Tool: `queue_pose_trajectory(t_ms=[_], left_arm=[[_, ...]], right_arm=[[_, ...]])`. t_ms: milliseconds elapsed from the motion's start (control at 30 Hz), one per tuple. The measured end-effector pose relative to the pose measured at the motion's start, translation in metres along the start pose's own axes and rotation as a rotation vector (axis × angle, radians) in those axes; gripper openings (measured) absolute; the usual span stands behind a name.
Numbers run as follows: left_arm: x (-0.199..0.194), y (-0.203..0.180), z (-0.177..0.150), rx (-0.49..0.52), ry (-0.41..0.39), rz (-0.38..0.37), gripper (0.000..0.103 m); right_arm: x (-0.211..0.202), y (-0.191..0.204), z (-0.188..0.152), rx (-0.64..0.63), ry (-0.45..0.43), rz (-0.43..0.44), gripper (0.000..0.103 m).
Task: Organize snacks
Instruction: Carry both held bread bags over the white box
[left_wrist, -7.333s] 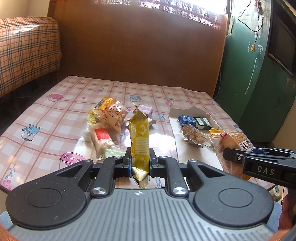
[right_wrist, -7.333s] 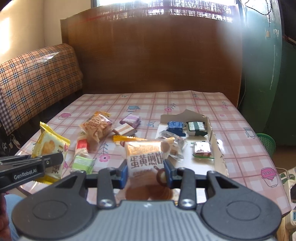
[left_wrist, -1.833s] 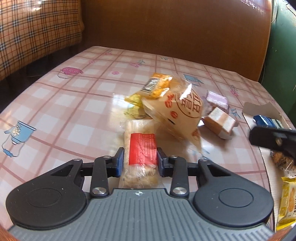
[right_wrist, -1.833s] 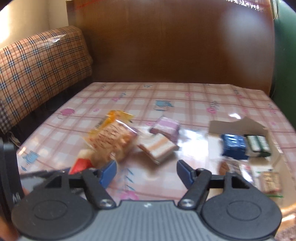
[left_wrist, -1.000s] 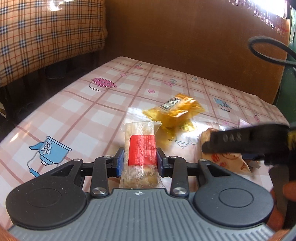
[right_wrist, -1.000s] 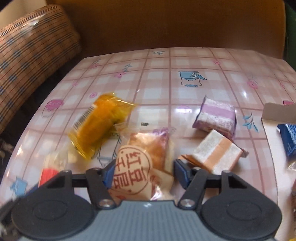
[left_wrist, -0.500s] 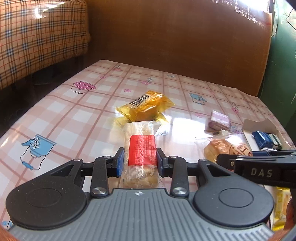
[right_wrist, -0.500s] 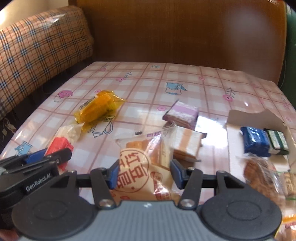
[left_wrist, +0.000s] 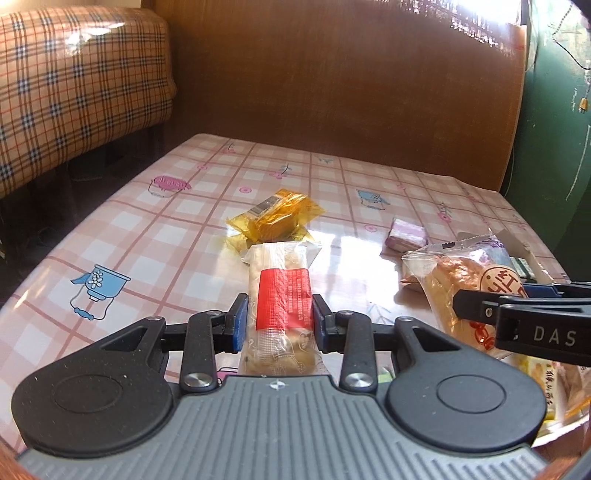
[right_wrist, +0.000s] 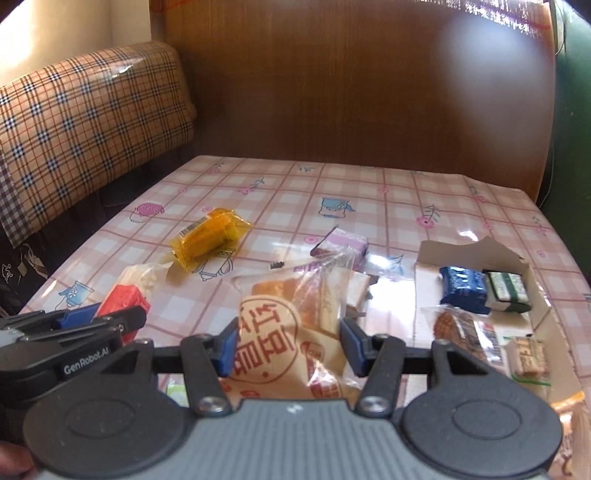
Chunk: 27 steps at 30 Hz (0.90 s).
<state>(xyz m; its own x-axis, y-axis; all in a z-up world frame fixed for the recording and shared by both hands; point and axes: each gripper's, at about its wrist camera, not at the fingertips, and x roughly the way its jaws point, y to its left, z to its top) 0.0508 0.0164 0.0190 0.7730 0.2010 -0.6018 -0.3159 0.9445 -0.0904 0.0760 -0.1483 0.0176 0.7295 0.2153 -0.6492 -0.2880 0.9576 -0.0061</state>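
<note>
Snacks fill both my grippers. My left gripper (left_wrist: 279, 322) clamps a clear packet with a red label (left_wrist: 279, 302), lifted off the checked table (left_wrist: 155, 236); my right gripper (right_wrist: 289, 347), whose jaws have just been closing, grips a pastry bag with a red round stamp (right_wrist: 291, 332). I judge this the carry step: next, swing both rightward over the open cardboard box (right_wrist: 535, 291) and release inside. The orange packet (right_wrist: 208, 236) and purple packet (right_wrist: 345, 242) lie loose on the table.

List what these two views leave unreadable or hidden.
- Beige-banded packet: right view, mostly behind the held bun bag.
- Green packet: right view, sliver beneath the tongs.
- Box contents: left view, hidden by bun bag and right tongs.
</note>
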Motion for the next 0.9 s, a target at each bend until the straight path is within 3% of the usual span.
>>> queue_pose_trajectory(t_ms=[400,900], left_arm=[[-0.044,-0.021,-0.002,0.026,-0.021,-0.025,0.042],[-0.069,-0.039,-0.002,0.042,-0.029,-0.053,0.042]], right_arm=[[-0.045,-0.02,-0.011,0.034,-0.063,-0.023,0.055],[-0.08,-0.038,-0.023,0.045,-0.1,-0.049,0.055]])
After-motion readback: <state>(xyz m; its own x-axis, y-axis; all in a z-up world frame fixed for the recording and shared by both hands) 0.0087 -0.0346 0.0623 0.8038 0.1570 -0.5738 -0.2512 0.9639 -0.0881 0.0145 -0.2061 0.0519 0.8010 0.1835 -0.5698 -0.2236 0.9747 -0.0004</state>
